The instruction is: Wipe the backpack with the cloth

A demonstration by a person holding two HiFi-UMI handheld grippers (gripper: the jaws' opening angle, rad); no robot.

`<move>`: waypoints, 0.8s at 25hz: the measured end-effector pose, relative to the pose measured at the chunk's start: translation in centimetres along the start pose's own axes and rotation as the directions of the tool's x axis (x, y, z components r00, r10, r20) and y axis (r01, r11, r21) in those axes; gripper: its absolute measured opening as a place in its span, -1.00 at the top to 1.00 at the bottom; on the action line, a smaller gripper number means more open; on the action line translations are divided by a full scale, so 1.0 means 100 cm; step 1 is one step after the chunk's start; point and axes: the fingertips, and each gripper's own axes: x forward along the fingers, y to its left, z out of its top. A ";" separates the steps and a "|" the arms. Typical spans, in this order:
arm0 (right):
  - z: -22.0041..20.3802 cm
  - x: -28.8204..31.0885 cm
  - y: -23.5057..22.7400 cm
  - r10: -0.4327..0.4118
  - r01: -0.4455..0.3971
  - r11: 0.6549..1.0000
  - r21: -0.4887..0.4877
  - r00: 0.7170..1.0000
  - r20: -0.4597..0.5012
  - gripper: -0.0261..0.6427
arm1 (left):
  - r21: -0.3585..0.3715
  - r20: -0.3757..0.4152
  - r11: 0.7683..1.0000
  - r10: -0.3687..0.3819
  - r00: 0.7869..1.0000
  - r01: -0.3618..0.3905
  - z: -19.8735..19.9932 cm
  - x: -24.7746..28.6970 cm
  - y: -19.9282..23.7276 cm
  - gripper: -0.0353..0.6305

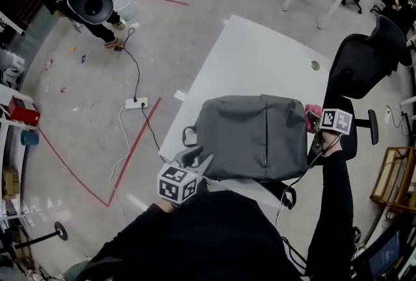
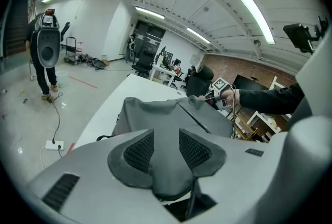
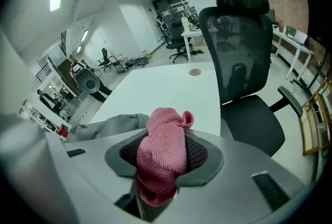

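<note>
Left gripper (image 2: 166, 151) clamps grey backpack (image 1: 253, 136) near edge, probably to steady it; right gripper (image 1: 316, 122) pinches pink cloth (image 3: 163, 153), ready for wiping.

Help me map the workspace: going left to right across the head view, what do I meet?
power strip → backpack → pink cloth → black office chair
</note>
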 end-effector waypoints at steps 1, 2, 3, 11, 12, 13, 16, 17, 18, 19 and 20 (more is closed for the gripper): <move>0.003 0.004 0.001 0.000 0.000 1.000 -0.003 1.000 -0.031 0.44 | -0.009 0.000 1.000 0.007 1.000 -0.007 -0.001 -0.005 0.013 0.41; 0.008 0.008 0.003 -0.002 0.002 1.000 -0.011 0.998 -0.056 0.44 | -0.020 0.000 1.000 0.012 1.000 -0.012 -0.002 -0.010 0.025 0.41; 0.014 0.013 0.006 -0.005 0.003 1.000 -0.023 0.997 -0.076 0.44 | -0.034 0.000 0.999 0.017 1.000 -0.017 -0.003 -0.014 0.037 0.41; 0.054 0.081 0.095 -0.177 0.007 0.857 -0.516 0.943 -0.282 0.44 | -0.144 0.007 0.988 0.056 0.998 -0.054 -0.014 -0.036 0.117 0.41; 0.051 0.093 0.114 -0.202 -0.015 0.810 -0.586 0.931 -0.303 0.44 | -0.154 0.006 0.986 0.060 0.998 -0.059 -0.016 -0.039 0.126 0.41; 0.047 0.106 0.136 -0.208 -0.049 0.770 -0.636 0.923 -0.324 0.44 | -0.165 0.005 0.984 0.065 0.998 -0.064 -0.018 -0.042 0.134 0.41; 0.023 0.140 0.217 -0.129 -0.190 0.716 -0.671 0.910 -0.395 0.44 | -0.194 0.005 0.978 0.080 0.997 -0.077 -0.022 -0.050 0.155 0.41; 0.012 0.150 0.246 -0.089 -0.236 0.706 -0.668 0.906 -0.414 0.44 | -0.201 0.008 0.976 0.084 0.996 -0.081 -0.023 -0.052 0.162 0.41; 0.002 0.157 0.275 -0.049 -0.280 0.692 -0.666 0.902 -0.430 0.44 | -0.207 0.012 0.975 0.089 0.996 -0.084 -0.024 -0.055 0.168 0.41; -0.009 0.163 0.306 -0.009 -0.320 0.675 -0.665 0.897 -0.441 0.44 | -0.212 0.016 0.973 0.094 0.995 -0.088 -0.024 -0.057 0.175 0.41; -0.019 0.167 0.335 0.027 -0.355 0.653 -0.669 0.894 -0.448 0.44 | -0.217 0.020 0.972 0.100 0.995 -0.093 -0.024 -0.060 0.181 0.41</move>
